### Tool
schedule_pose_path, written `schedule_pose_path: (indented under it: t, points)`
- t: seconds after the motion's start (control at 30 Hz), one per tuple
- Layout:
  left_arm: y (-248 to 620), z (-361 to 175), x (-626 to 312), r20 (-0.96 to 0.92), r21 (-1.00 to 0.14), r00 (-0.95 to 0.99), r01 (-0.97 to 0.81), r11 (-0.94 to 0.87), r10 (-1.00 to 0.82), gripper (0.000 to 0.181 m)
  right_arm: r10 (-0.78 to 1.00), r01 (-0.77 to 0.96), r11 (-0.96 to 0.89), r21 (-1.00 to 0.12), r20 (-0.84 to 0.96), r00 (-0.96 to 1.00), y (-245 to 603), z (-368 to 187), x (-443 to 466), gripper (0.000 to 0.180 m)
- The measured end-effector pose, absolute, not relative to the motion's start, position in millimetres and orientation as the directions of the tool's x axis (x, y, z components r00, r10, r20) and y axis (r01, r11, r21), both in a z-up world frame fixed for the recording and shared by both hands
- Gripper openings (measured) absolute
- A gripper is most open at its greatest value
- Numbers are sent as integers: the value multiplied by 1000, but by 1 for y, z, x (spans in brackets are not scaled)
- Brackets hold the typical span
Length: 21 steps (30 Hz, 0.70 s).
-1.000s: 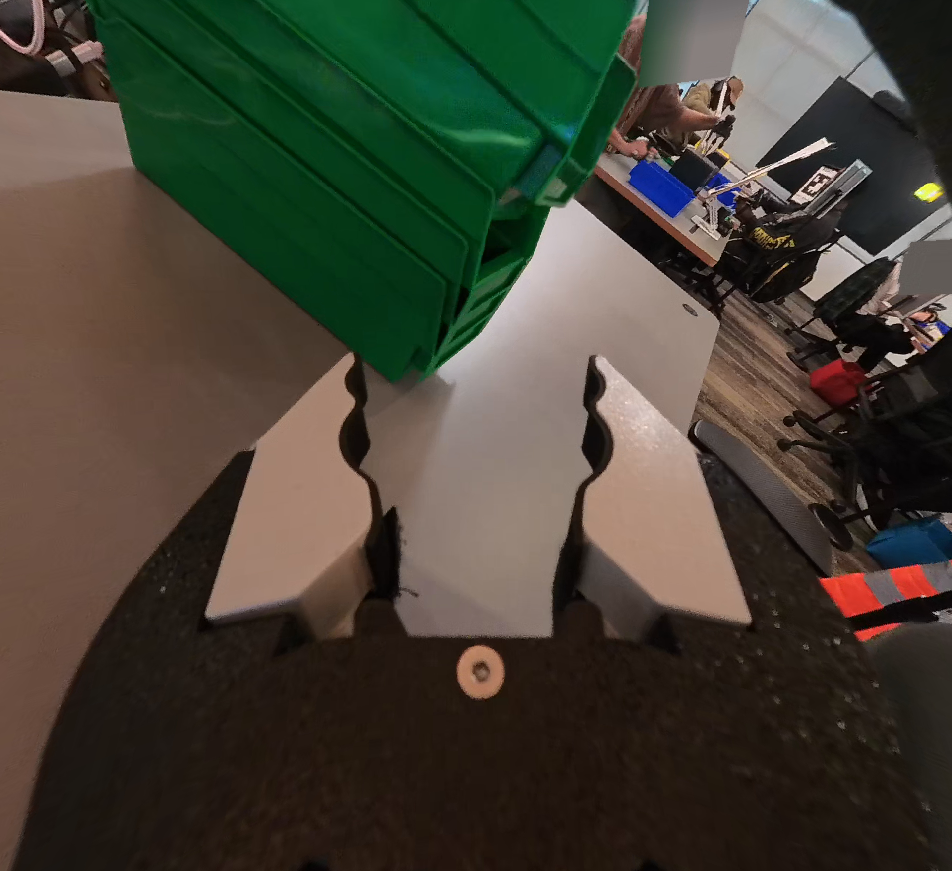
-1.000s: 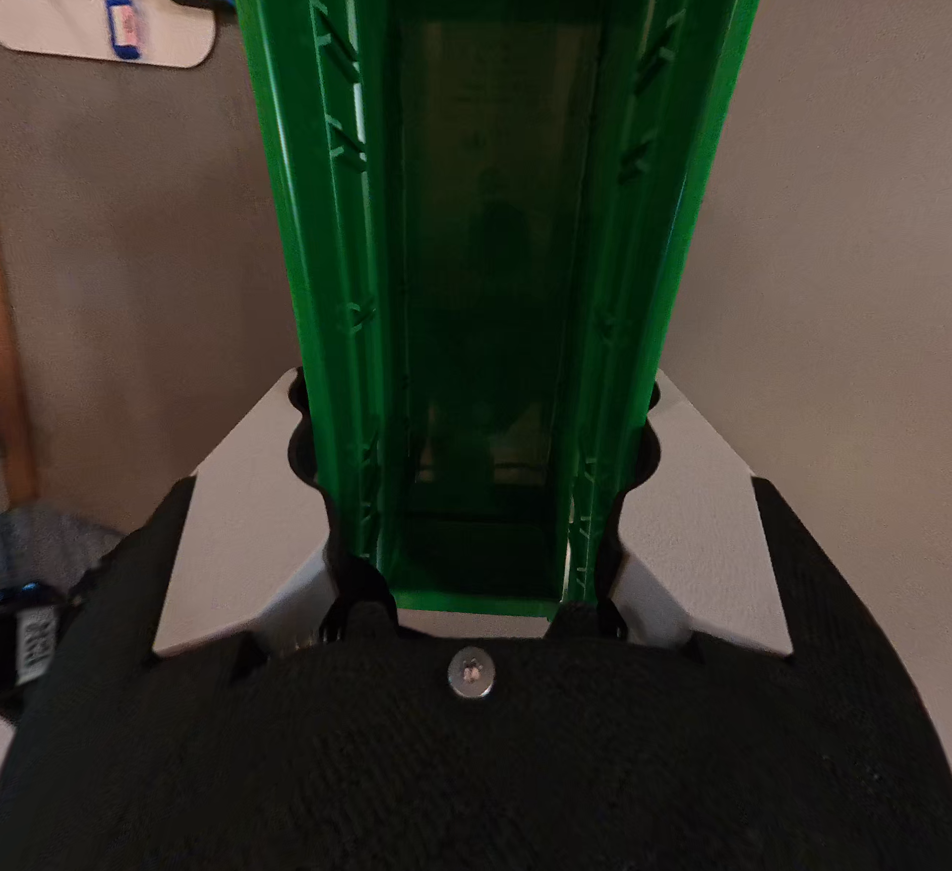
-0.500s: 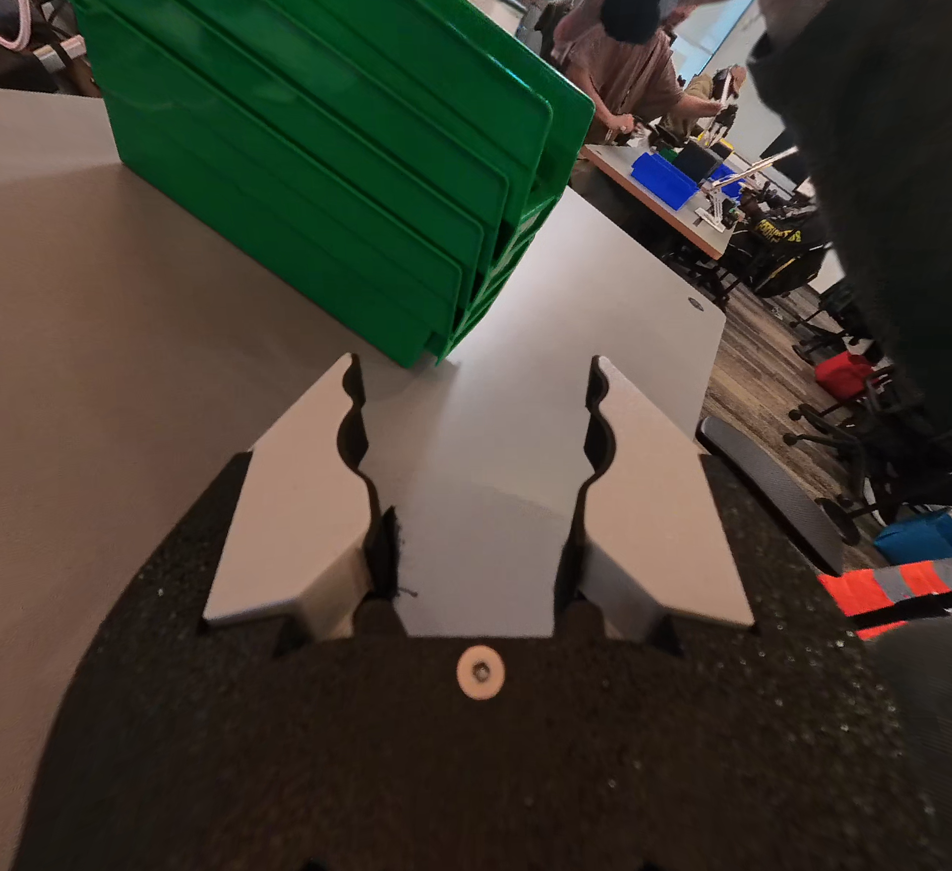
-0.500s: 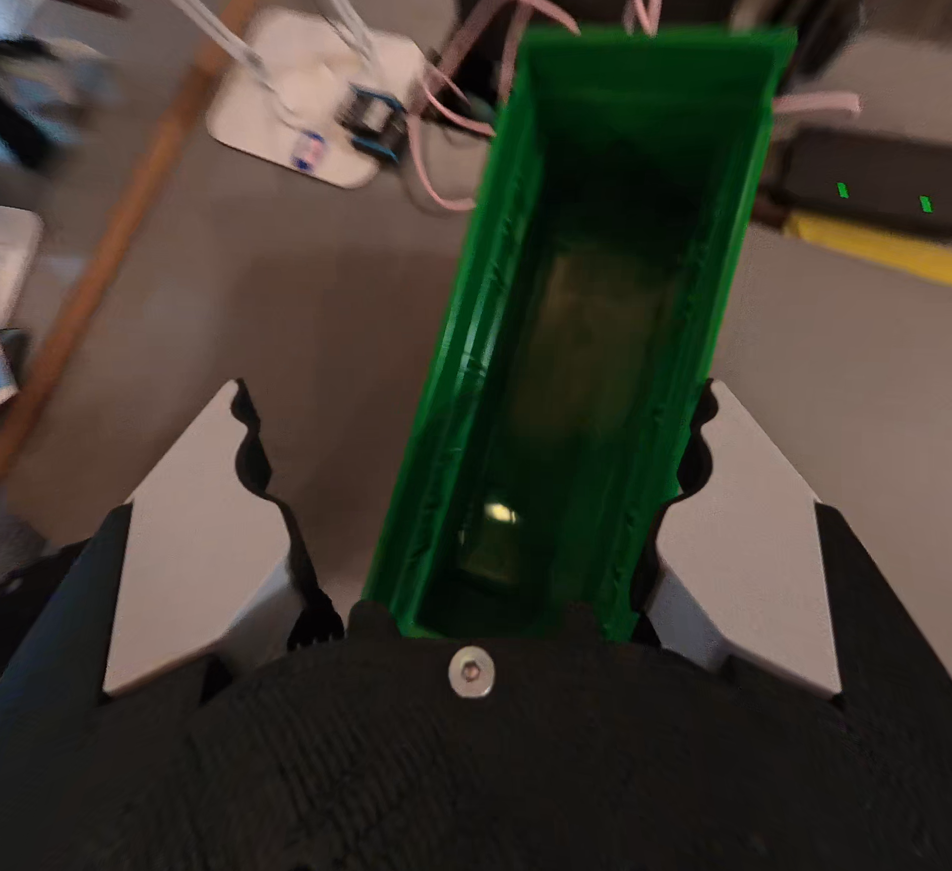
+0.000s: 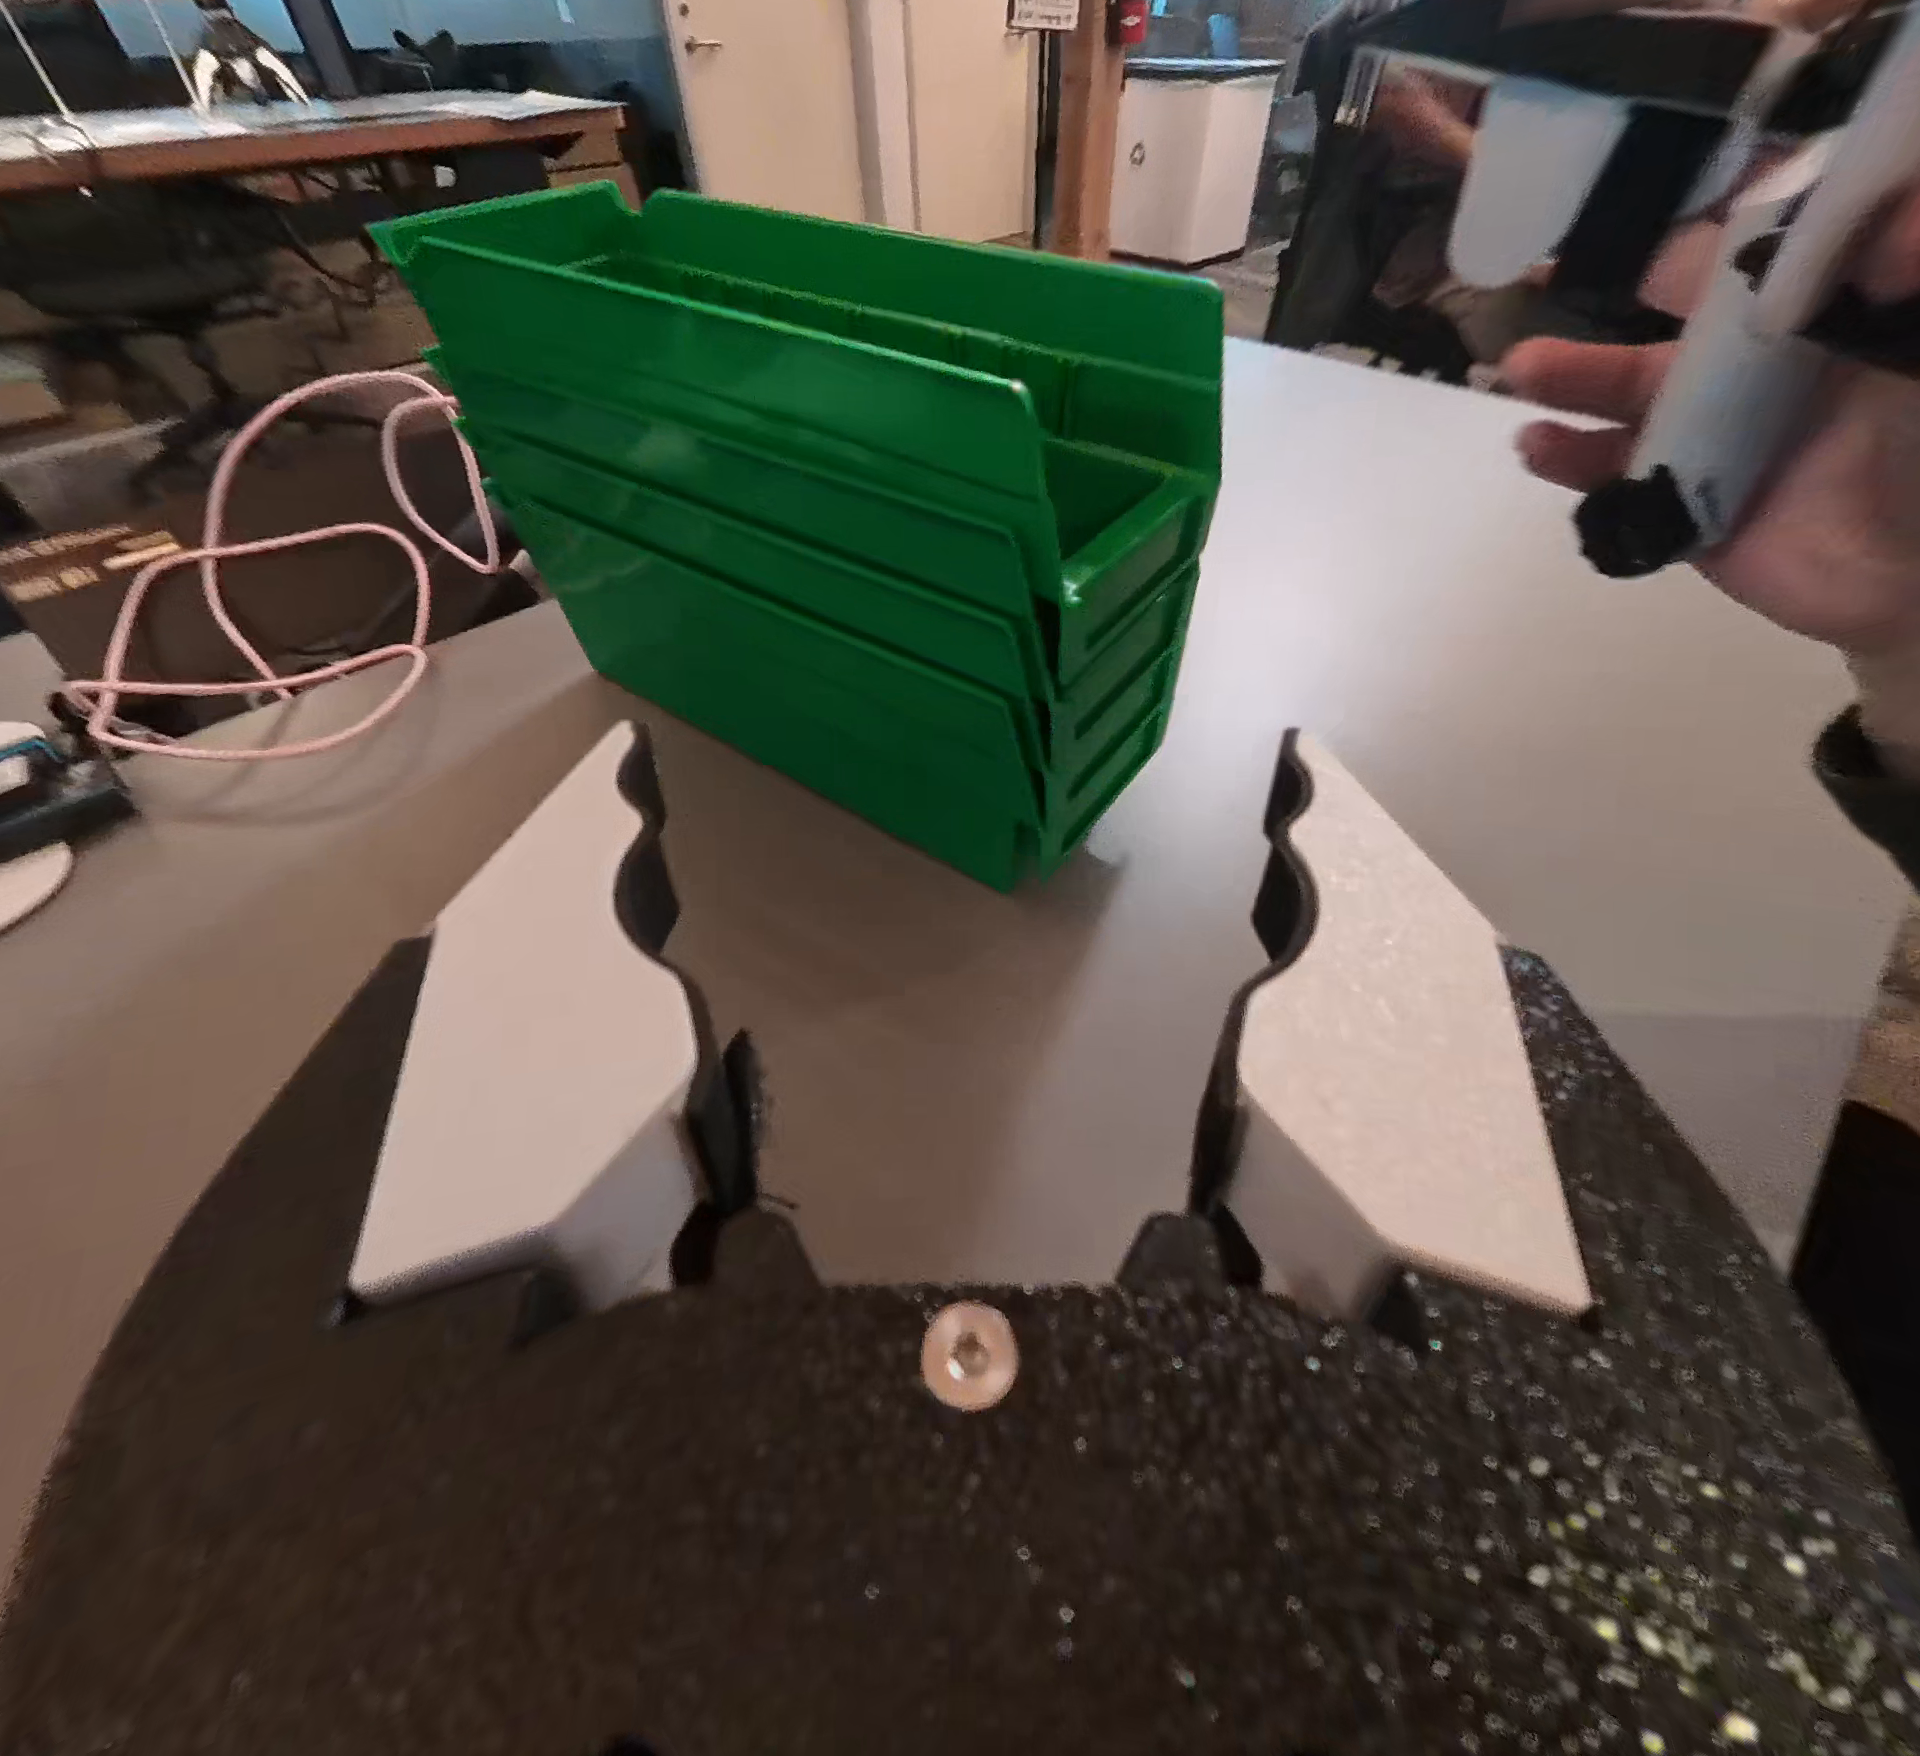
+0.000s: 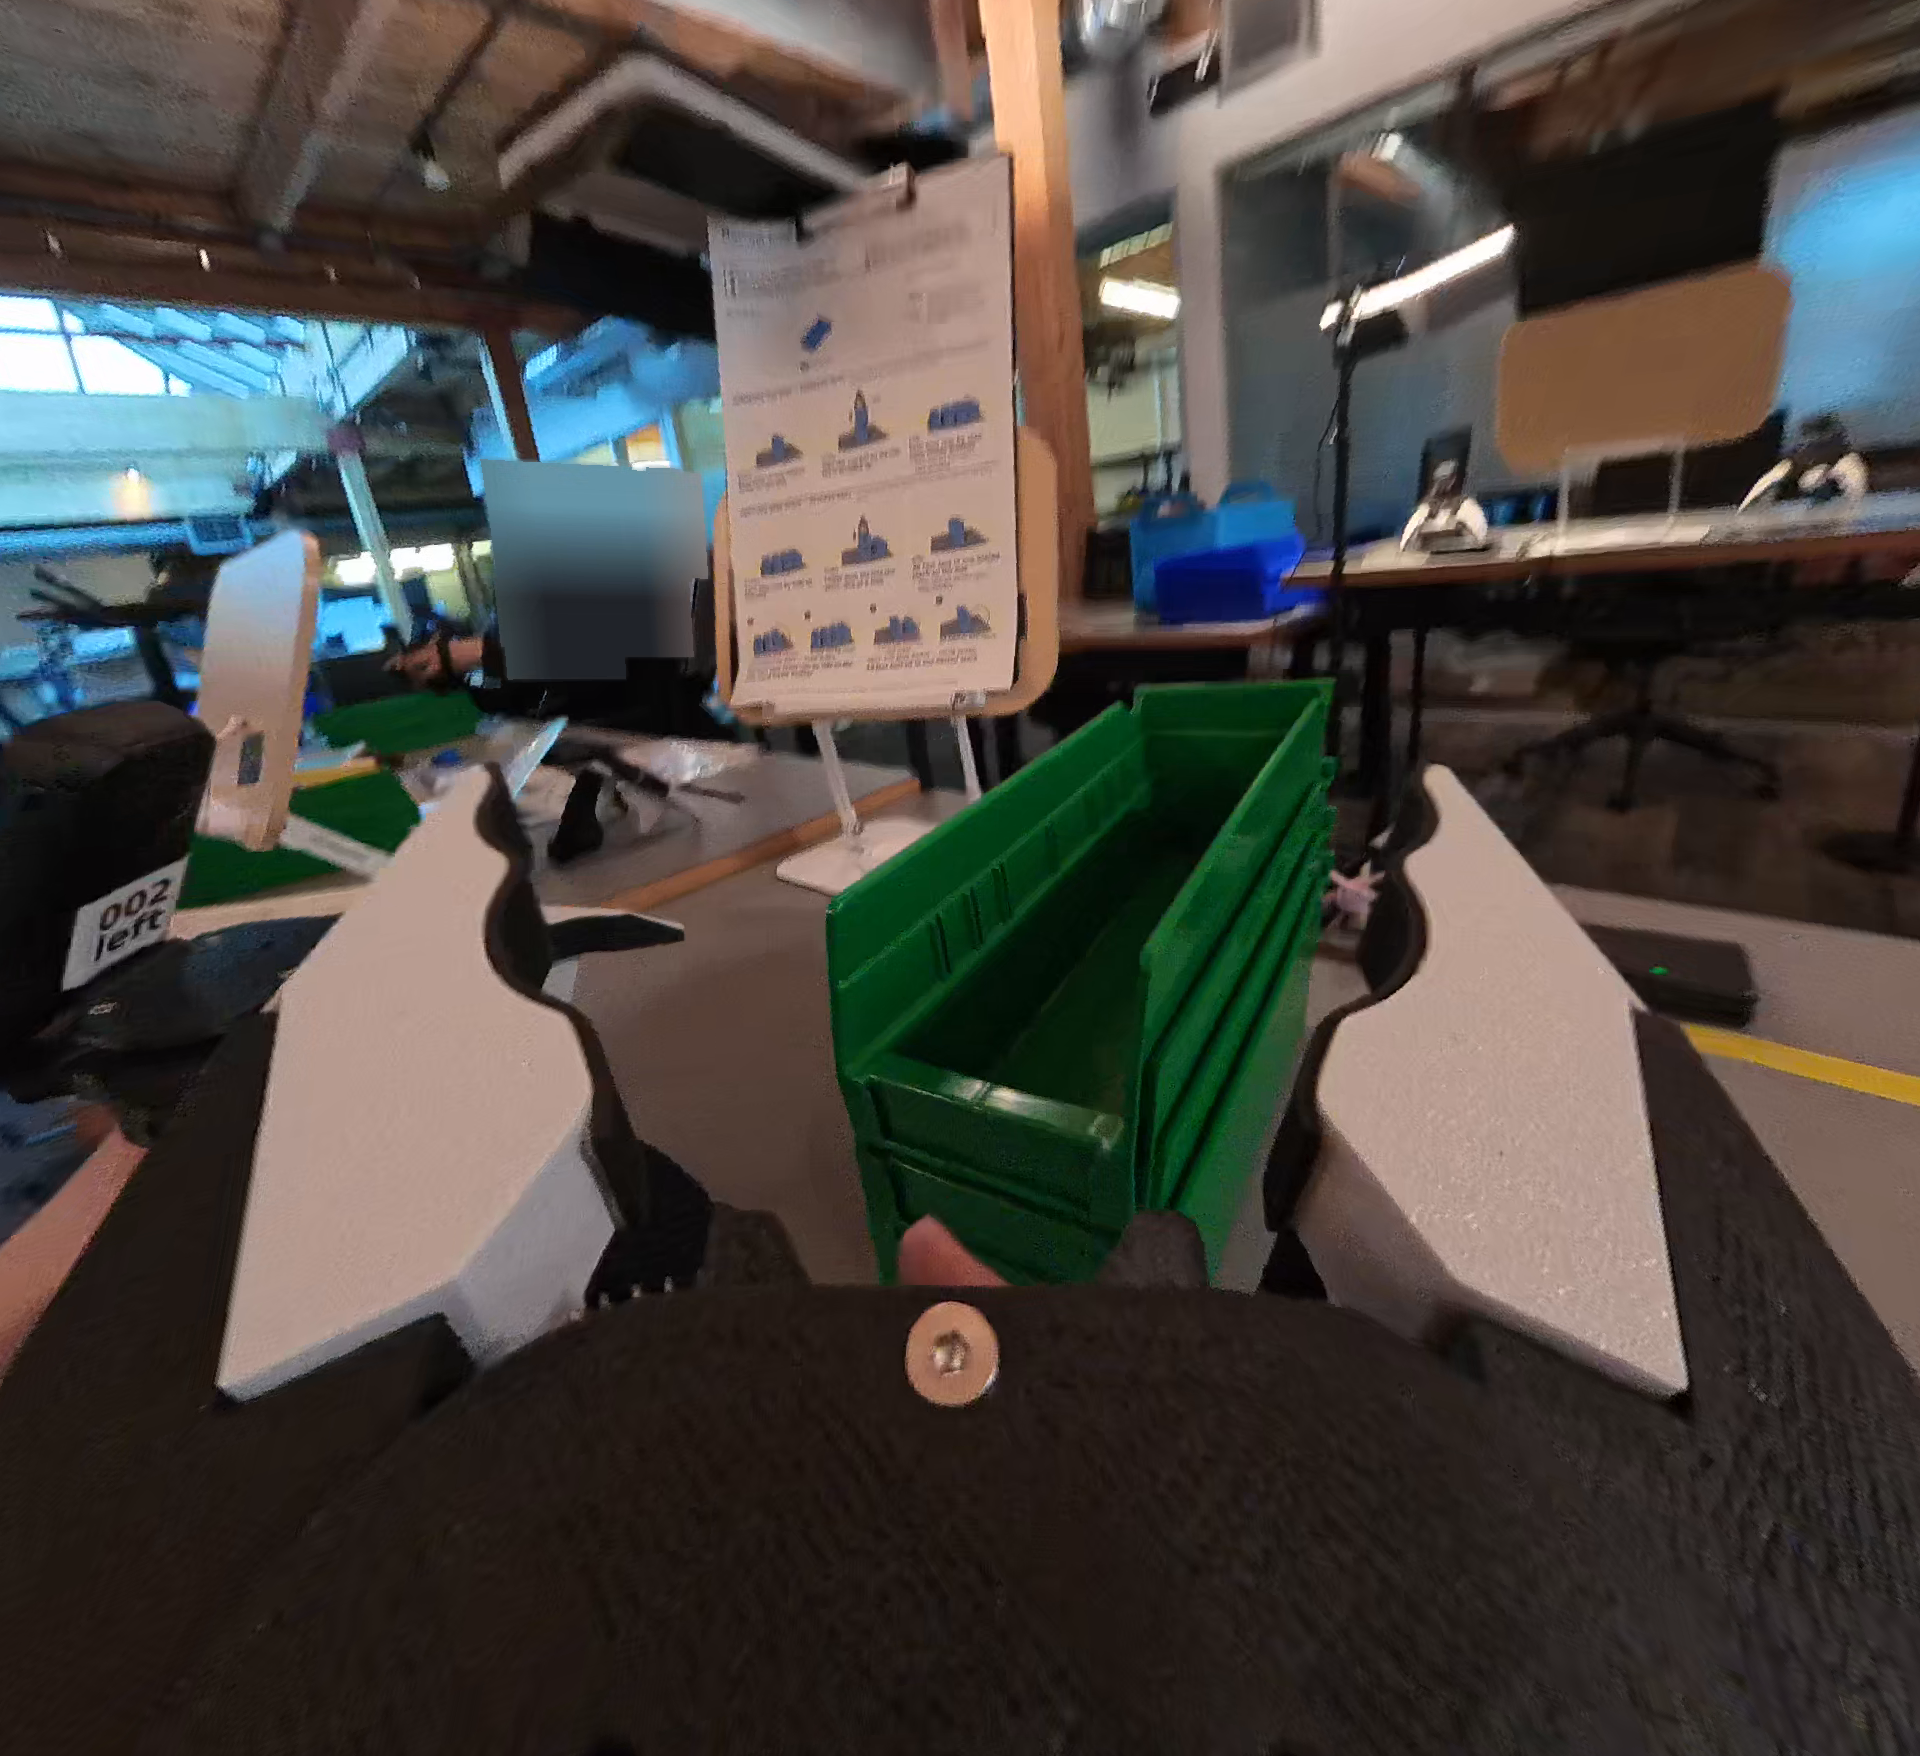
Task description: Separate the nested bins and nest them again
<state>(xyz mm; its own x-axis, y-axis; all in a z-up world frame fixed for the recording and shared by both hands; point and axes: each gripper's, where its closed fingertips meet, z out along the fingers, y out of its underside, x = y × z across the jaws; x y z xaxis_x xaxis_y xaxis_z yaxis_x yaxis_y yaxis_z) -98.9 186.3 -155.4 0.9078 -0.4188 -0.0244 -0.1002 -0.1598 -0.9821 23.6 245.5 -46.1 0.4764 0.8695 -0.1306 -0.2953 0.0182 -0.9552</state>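
A stack of several long green bins point(image 5: 831, 553), nested one inside another, stands upright on the grey table point(image 5: 1455, 771). My left gripper point(image 5: 961, 833) is open and empty, just short of the stack's near side. In the right wrist view the same stack point(image 6: 1091, 958) shows end-on between my right gripper's wide-open fingers; the right gripper point(image 6: 956, 833) is open and touches nothing. The right gripper also shows in the left wrist view point(image 5: 1766, 304), held in a hand at the upper right, above the table. The left gripper shows at the left edge of the right wrist view point(image 6: 156, 979).
A pink cable point(image 5: 260, 584) loops at the table's far left edge. An instruction sheet on a white stand point(image 6: 873, 449) stands behind the stack. A dark flat device point(image 6: 1673, 968) lies on the table to the right. Desks and chairs fill the room behind.
The right gripper let go of the top bin, opened wide and pulled back and up. The top bin now sits nested on the stack. The left gripper drew back and raised its view.
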Motion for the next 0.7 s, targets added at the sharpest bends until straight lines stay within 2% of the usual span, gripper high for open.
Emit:
schedule_pose_path:
  t: [0.1, 0.13, 0.3, 0.43, 0.53, 0.63, 0.7]
  points:
    - [188, -157, -95, -89, -975, 914, -161, -153, -396, 114, 875, -397, 104, -912, -106, 473, 221, -47, 42, 109]
    - [188, -157, -94, -104, -973, 914, -175, -150, -392, 114, 868, -409, 123, -904, -102, 486, 216, -50, 45, 103]
    - [188, -156, -90, -104, -974, 907, -175, -142, -407, 114, 812, -399, 219, -890, -60, 580, 200, -67, 54, 81]
    - [186, -154, -91, -99, -977, 908, -167, -134, -408, 114, 765, -367, 307, -878, -1, 644, 197, -73, 58, 79]
    - [184, -150, -91, -93, -980, 906, -157, -126, -413, 114, 770, -346, 297, -890, 9, 638, 199, -78, 56, 78]
    - [182, -147, -91, -87, -982, 904, -148, -114, -419, 112, 781, -310, 283, -907, 31, 623, 199, -83, 53, 62]
    - [181, -145, -89, -77, -984, 900, -137, -110, -429, 111, 775, -273, 294, -916, 61, 629, 198, -87, 54, 35]
